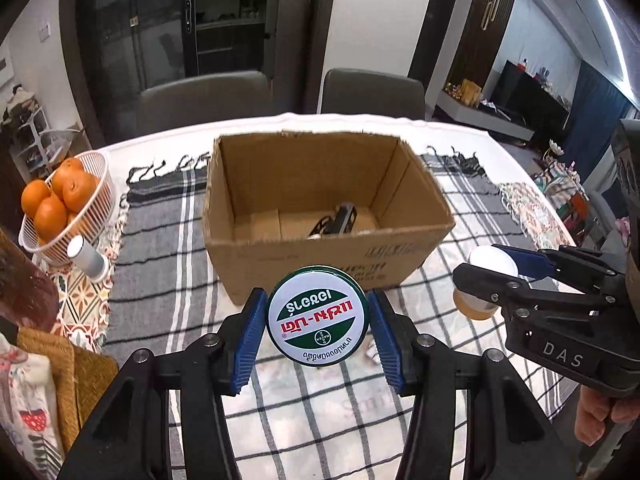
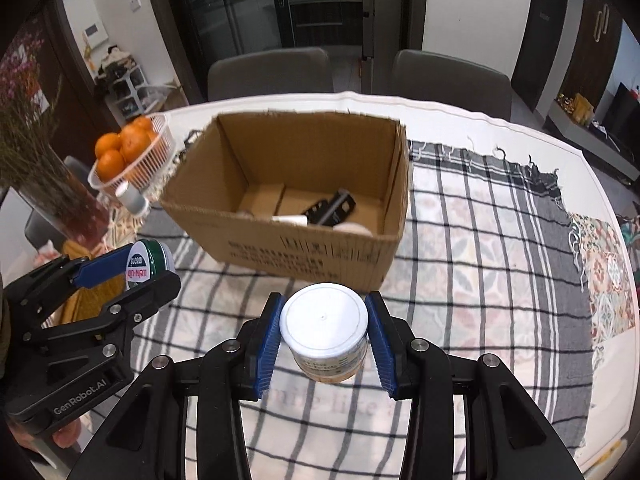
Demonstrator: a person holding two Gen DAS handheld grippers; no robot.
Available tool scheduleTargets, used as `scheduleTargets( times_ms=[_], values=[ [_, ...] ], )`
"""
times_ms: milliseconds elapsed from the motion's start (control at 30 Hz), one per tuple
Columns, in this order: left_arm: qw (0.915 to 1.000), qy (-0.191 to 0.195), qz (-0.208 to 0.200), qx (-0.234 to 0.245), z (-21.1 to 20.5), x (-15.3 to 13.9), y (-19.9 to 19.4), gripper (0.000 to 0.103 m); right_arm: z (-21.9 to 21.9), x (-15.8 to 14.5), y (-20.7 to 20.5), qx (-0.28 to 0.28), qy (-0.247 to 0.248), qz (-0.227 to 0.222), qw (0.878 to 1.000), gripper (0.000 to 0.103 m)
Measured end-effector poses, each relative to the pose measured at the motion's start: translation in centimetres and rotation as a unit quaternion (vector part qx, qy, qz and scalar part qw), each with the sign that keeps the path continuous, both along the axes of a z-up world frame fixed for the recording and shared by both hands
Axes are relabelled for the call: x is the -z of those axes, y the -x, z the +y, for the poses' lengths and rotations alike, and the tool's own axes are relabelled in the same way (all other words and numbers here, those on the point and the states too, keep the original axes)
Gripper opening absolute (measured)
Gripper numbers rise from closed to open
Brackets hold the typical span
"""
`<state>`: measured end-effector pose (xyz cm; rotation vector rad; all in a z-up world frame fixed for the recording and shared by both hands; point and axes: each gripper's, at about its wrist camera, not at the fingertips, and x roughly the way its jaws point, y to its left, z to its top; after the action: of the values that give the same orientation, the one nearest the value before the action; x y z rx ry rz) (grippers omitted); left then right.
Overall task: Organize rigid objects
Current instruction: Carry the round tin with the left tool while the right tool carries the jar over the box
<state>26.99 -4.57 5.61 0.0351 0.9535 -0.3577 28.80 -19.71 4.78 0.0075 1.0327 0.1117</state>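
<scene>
- L wrist view: round tin (image 1: 316,316) is being held flat-face-up between pads of left gripper (image 1: 316,320), above checked cloth (image 1: 160,240). Cardboard box (image 1: 320,256) is lying straight ahead, open top facing up; near wall is being faced.
- R wrist view: white-lidded jar (image 2: 324,330) is being clamped upright in right gripper (image 2: 325,330). Box is sitting ahead, slightly L; both grippers judged abt equally near.

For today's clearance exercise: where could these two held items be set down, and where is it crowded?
Free: the checked cloth right of the cardboard box, and the strip between box and grippers. The box floor's left half is bare. Crowded: the left edge, with the orange basket and small cylinder.
</scene>
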Motion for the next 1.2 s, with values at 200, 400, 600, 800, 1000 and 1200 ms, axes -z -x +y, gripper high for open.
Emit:
scheduleTargets(
  times_ms=[200,400,600,800,1000,1200],
  values=[
    [0.9999,0.005,-0.012,0.0,0.1,-1.5,-0.8,0.051,0.1,-1.6,-0.7,0.001,-0.013,-0.021,1.0,0.042],
    [0.9998,0.007,-0.019,-0.003,0.1,-2.6,-2.2,0.051,0.0,-2.8,-1.7,0.002,-0.027,-0.037,0.999,0.042],
    [0.9997,0.007,-0.023,-0.006,0.0,-3.1,-3.8,0.051,0.2,-3.6,-3.3,0.0,-0.03,-0.046,0.998,0.042],
    [0.9998,0.008,-0.018,-0.007,-0.2,-3.0,-5.7,0.051,0.1,-3.7,-5.1,-0.001,-0.033,-0.048,0.998,0.042],
    [0.9999,0.002,-0.01,-0.01,-0.5,-2.3,-7.5,0.051,-0.1,-3.3,-7.1,-0.001,-0.028,-0.043,0.999,0.042],
    [0.9998,0.002,0.012,-0.014,-0.6,-1.2,-9.4,0.051,-0.2,-2.2,-8.9,-0.003,-0.019,-0.027,0.999,0.042]
  ],
)
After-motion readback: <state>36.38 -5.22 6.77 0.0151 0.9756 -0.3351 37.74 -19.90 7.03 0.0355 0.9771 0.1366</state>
